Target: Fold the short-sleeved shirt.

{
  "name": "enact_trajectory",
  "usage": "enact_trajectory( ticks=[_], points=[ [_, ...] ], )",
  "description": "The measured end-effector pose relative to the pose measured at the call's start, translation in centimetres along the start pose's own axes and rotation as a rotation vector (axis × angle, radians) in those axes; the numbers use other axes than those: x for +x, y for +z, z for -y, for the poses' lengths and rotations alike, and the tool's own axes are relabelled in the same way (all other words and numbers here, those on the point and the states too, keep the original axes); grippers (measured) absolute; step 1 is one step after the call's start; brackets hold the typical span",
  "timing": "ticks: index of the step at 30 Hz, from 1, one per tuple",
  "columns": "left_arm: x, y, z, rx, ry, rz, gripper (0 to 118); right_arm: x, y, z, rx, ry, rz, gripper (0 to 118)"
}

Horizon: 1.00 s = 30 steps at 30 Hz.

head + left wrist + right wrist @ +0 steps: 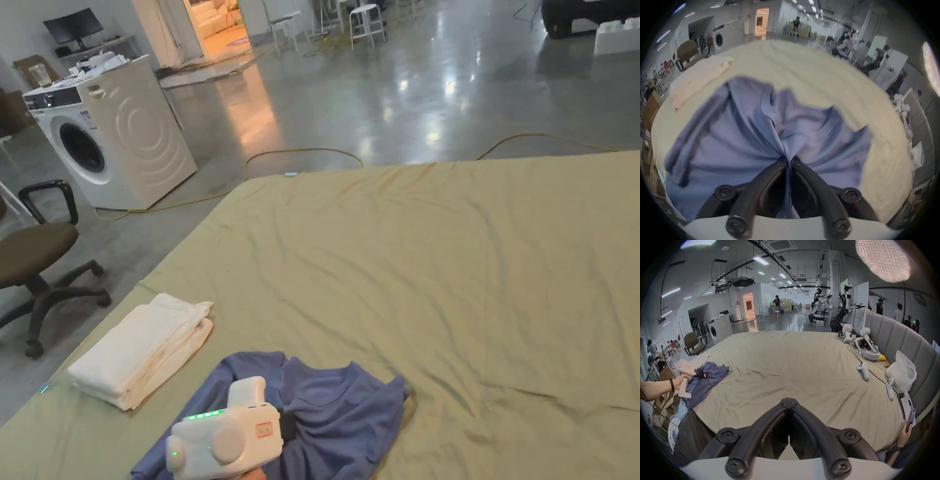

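Observation:
A crumpled blue short-sleeved shirt (337, 412) lies near the front left edge of the bed (475, 262). My left gripper (788, 160) is shut on a pinch of the blue shirt (740, 138), with cloth running down between its black jaws. In the head view the left gripper's white body (226, 437) sits over the shirt. My right gripper (789, 402) hangs above the bed's front edge with its jaws closed together and nothing between them. From the right gripper view the left gripper (700, 374) and the hand holding it are at the left, on the shirt (709, 378).
A folded white cloth (140, 353) lies left of the shirt. White controllers (863, 370), a headset (866, 348) and a plastic bag (901, 371) sit along the grey headboard (899, 344). An office chair (34, 250) and a washing machine (115, 134) stand beyond the bed's left side.

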<state>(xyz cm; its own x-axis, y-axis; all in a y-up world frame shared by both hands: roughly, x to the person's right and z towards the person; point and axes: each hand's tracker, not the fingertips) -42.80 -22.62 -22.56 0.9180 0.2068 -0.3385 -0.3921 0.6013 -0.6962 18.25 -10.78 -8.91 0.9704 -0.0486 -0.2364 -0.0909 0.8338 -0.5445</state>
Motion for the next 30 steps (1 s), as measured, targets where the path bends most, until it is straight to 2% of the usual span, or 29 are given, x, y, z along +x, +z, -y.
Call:
enact_trajectory(
  ticks=[2,6,10,12,14,17,19,21,24,28,29,30],
  points=[
    [1.8,2.6,-1.7,0.054,-0.035,0.03,4,0.7,0.3,0.6,-0.003,-0.013,-0.001,0],
    [7.2,6.7,-5.4,0.175,-0.026,0.207,4,1.1,1.4,1.3,0.014,-0.036,0.001,0],
    [17.0,7.4,-6.5,0.205,-0.099,0.421,4,1.9,3.9,2.3,0.051,-0.047,0.015,0],
    [23.0,6.6,-5.3,0.173,-0.194,0.499,4,2.6,5.1,2.8,0.063,-0.048,0.048,0],
    [28.4,5.3,-2.3,0.116,-0.271,0.539,4,3.5,6.2,3.3,0.079,-0.074,0.089,0],
    [35.4,3.2,4.8,-0.024,-0.369,0.647,4,5.5,7.9,4.3,0.114,-0.189,0.127,0],
    [39.1,2.4,10.1,-0.128,-0.411,0.708,4,6.5,9.0,4.9,0.118,-0.235,0.16,0],
    [42.5,2.5,15.7,-0.214,-0.483,0.767,4,7.1,9.6,5.4,0.106,-0.218,0.197,0],
    [45.8,3.0,21.8,-0.315,-0.487,0.874,4,7.7,10.4,6.1,0.096,-0.218,0.233,0],
    [47.9,3.5,26.1,-0.358,-0.537,0.895,4,7.8,10.9,6.5,0.091,-0.238,0.236,0],
    [47.7,3.6,26.3,-0.337,-0.55,0.884,9,7.5,10.7,6.4,0.089,-0.228,0.241,0],
    [46.9,3.9,25.7,-0.31,-0.551,0.88,23,7.4,10.7,6.3,0.09,-0.217,0.242,0]
  ],
)
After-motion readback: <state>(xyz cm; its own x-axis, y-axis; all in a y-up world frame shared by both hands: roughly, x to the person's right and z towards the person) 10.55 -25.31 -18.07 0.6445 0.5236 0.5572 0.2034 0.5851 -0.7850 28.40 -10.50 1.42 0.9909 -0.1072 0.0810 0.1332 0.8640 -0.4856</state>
